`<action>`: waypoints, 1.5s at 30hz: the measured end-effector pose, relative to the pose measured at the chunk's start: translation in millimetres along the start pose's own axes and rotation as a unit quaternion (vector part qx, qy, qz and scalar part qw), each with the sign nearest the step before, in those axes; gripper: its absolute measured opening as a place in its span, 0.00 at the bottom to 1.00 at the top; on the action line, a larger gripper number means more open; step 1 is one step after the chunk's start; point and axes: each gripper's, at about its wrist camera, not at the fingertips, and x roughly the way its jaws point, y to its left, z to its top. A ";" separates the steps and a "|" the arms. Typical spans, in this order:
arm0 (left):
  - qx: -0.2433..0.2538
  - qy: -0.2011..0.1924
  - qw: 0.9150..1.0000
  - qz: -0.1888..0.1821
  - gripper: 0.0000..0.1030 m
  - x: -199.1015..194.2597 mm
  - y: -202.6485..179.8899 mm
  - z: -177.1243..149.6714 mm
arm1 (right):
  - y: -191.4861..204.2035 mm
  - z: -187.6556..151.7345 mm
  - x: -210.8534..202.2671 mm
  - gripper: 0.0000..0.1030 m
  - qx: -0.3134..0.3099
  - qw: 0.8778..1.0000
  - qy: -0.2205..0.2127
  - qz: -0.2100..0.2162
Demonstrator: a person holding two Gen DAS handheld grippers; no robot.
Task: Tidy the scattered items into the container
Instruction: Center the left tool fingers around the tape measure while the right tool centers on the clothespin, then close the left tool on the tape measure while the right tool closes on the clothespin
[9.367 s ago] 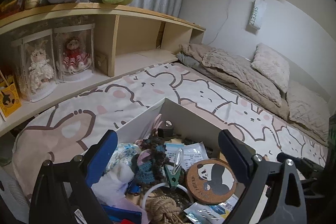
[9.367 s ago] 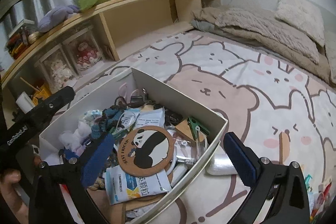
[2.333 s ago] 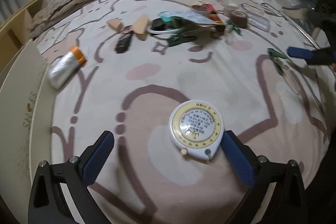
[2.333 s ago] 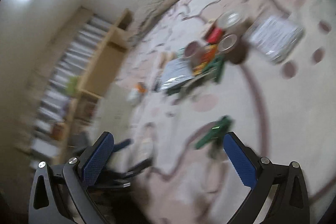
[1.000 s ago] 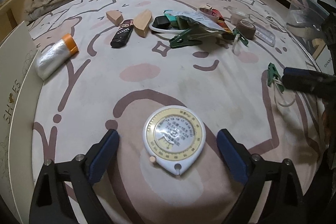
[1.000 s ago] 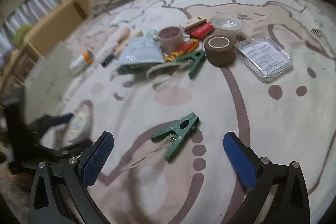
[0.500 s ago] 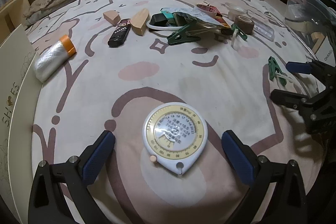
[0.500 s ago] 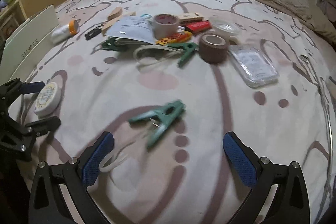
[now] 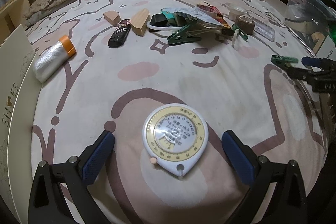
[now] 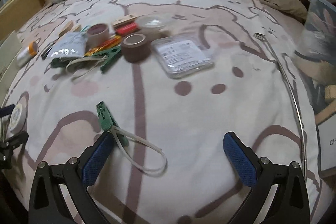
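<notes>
Crowding beyond tape measure (image 9: 175, 141): clips, tape, blocks.

Cartoon-print bedspread (image 9: 168, 68) with scattered clutter (image 9: 182, 24)

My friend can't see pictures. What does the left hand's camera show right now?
The open left gripper sits around a round white-and-yellow tape measure lying on a bear-pattern blanket. Farther off lie green clips, wooden blocks and a brown tape roll.

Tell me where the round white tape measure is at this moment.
In the left wrist view the round white tape measure lies on the bedspread, between the fingers of the open left tool, touching neither.
</notes>
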 end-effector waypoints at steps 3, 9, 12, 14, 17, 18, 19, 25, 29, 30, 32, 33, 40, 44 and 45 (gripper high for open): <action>-0.007 -0.002 1.000 -0.002 1.00 -1.2 2.0 1.0 | -2.0 0.9 -5.6 1.00 -0.003 0.999 -0.007 0.033; -0.015 -0.002 1.000 -0.001 1.00 -3.2 1.8 2.4 | 15.5 1.9 -20.3 1.00 -0.041 0.993 -0.037 0.102; -0.016 -0.005 1.000 -0.009 0.99 -5.2 2.5 2.4 | 19.1 4.4 -27.7 1.00 -0.037 0.989 -0.055 0.131; -0.014 -0.008 1.000 -0.024 0.98 -7.8 1.9 2.7 | 22.9 4.0 -31.6 1.00 -0.045 0.982 -0.058 0.174; -0.006 -0.013 0.999 -0.034 0.87 -11.1 -2.5 3.4 | 34.4 3.1 -36.1 1.00 -0.070 0.973 -0.061 0.212; -0.002 -0.014 0.999 -0.035 0.83 -11.8 -4.2 3.4 | 38.2 3.1 -37.0 1.00 -0.077 0.970 -0.061 0.222; 0.000 -0.015 0.999 -0.036 0.82 -12.1 -5.5 3.2 | 40.9 2.6 -38.0 1.00 -0.081 0.968 -0.061 0.229; 0.004 -0.018 0.999 -0.036 0.73 -13.7 -6.7 4.2 | 53.9 0.7 -34.9 1.00 -0.099 0.963 -0.050 0.247; -0.001 -0.020 0.999 -0.036 0.70 -14.6 -4.8 4.6 | 61.8 -3.6 -33.7 1.00 -0.114 0.956 -0.034 0.268; -0.002 -0.020 0.999 -0.036 0.68 -14.8 -4.5 4.4 | 62.9 -4.4 -34.5 1.00 -0.116 0.956 -0.035 0.266; -0.003 -0.021 0.999 -0.036 0.66 -14.7 -3.5 4.3 | 60.8 -4.2 -36.6 1.00 -0.111 0.957 -0.041 0.265; -0.002 -0.021 0.999 -0.036 0.63 -14.7 -3.4 4.1 | 57.9 -4.0 -37.2 1.00 -0.105 0.958 -0.044 0.264; 0.008 -0.020 0.999 -0.028 0.51 -13.7 -4.5 4.8 | 36.1 2.2 -24.7 1.00 -0.048 0.974 -0.032 0.221; 0.004 -0.021 0.999 -0.035 0.51 -15.4 -1.9 5.1 | 31.0 1.0 -12.6 1.00 -0.031 0.984 -0.007 0.177; 0.004 -0.021 0.999 -0.035 0.51 -15.8 -2.1 5.1 | 30.6 0.7 -11.2 1.00 -0.028 0.986 -0.005 0.162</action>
